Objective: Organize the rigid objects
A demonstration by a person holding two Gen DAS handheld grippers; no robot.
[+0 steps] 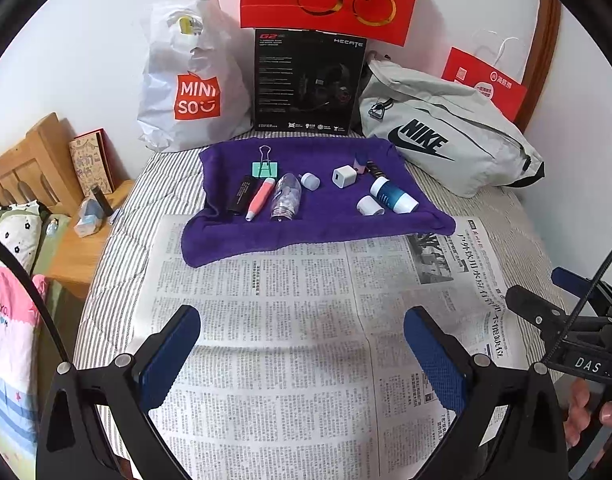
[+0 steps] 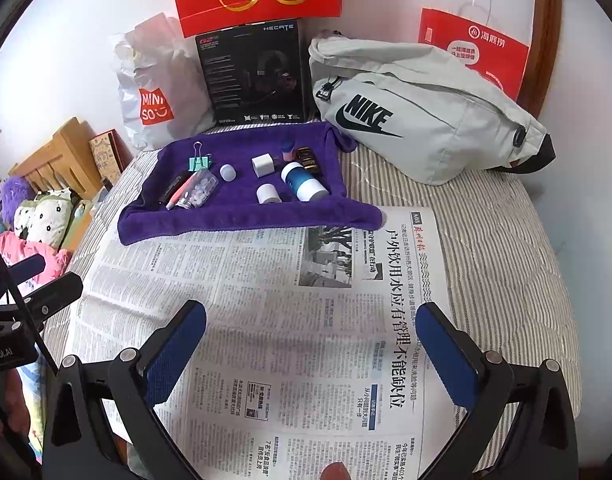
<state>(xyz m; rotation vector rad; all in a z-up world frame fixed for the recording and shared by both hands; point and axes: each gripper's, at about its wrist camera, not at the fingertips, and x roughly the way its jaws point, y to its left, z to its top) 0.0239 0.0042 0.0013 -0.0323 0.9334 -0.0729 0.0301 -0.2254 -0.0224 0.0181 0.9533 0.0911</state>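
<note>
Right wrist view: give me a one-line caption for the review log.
Open right gripper above a newspaper; small items wait on the purple towel beyond.

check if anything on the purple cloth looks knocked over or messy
Nothing is spilled or broken. The blue-and-white bottle and the clear bottle lie on their sides on the purple cloth, whose right corner is bunched, with small items scattered unsorted. Both grippers are open and empty.
</note>
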